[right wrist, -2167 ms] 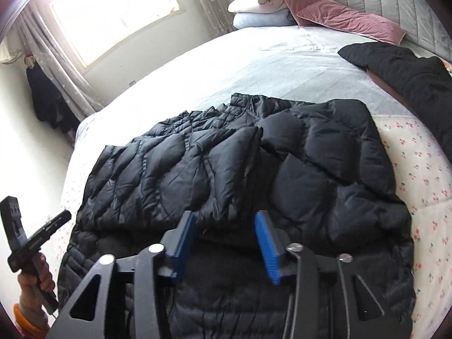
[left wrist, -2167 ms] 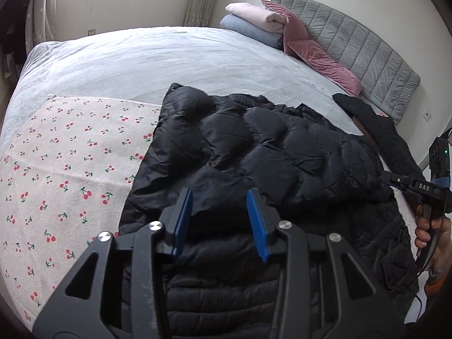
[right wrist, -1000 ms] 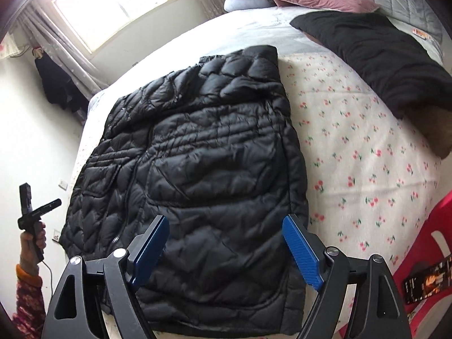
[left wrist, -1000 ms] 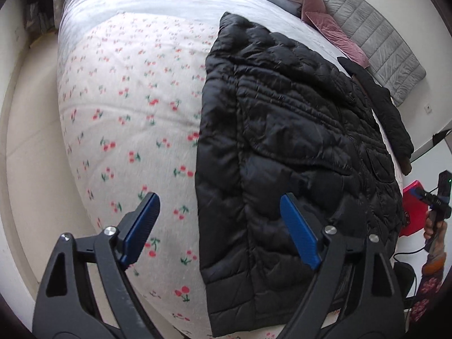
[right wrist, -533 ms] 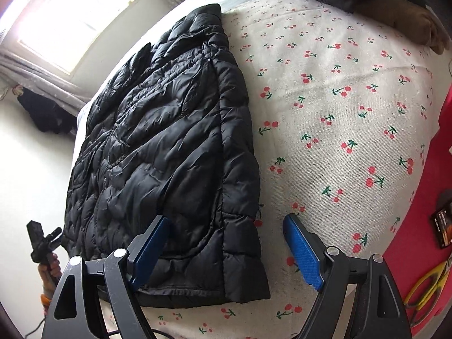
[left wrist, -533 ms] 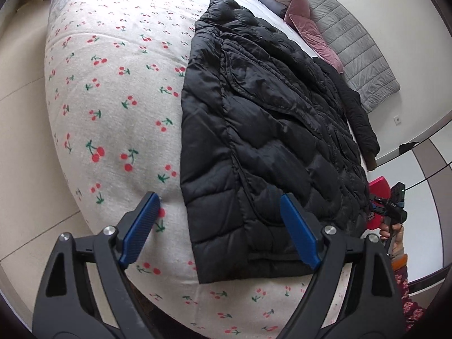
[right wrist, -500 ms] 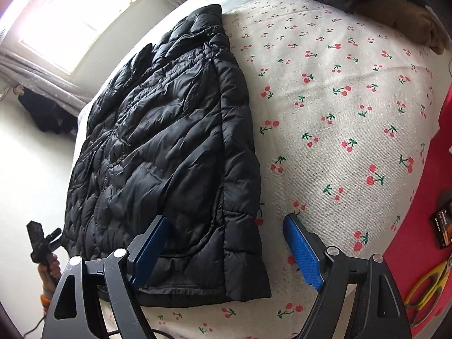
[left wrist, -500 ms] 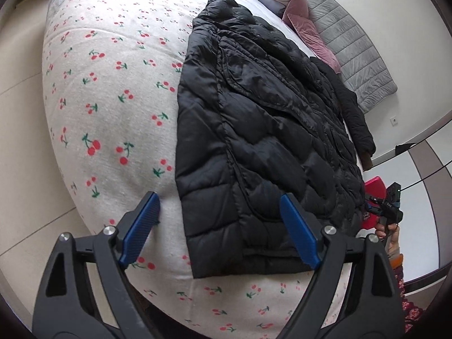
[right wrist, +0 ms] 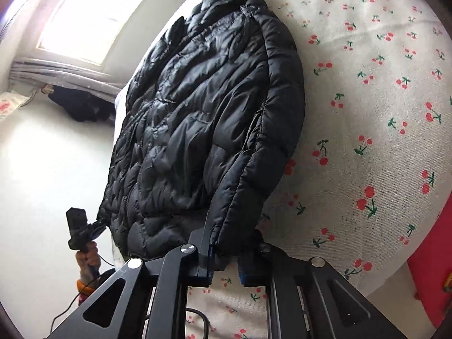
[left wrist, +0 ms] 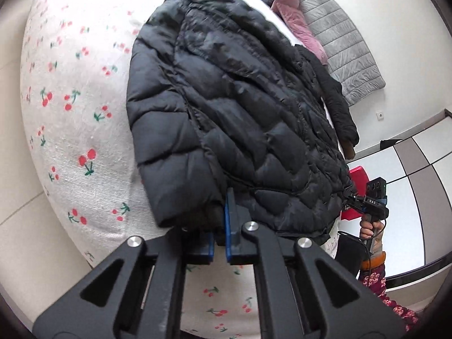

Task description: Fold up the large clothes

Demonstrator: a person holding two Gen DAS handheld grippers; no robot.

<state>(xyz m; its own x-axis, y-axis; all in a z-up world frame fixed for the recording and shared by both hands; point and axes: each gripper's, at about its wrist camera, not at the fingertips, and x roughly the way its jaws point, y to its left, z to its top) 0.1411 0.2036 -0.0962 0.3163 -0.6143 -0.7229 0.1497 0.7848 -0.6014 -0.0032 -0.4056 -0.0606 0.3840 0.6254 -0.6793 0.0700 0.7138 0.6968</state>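
Jacket [left wrist: 240, 107] runs lengthwise away from both grippers; left gripper [left wrist: 219, 226] and right gripper [right wrist: 224, 257] each clamp a hem corner.

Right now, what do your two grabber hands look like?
Each gripper is matte black plastic with triangle cut-outs, silver round bolts and flat blue pads. The left gripper and right gripper look the same. The right one has a black cable looping below it, a black pistol handle and white letters. The sleeve is dark red with pink flowers and an orange cuff.
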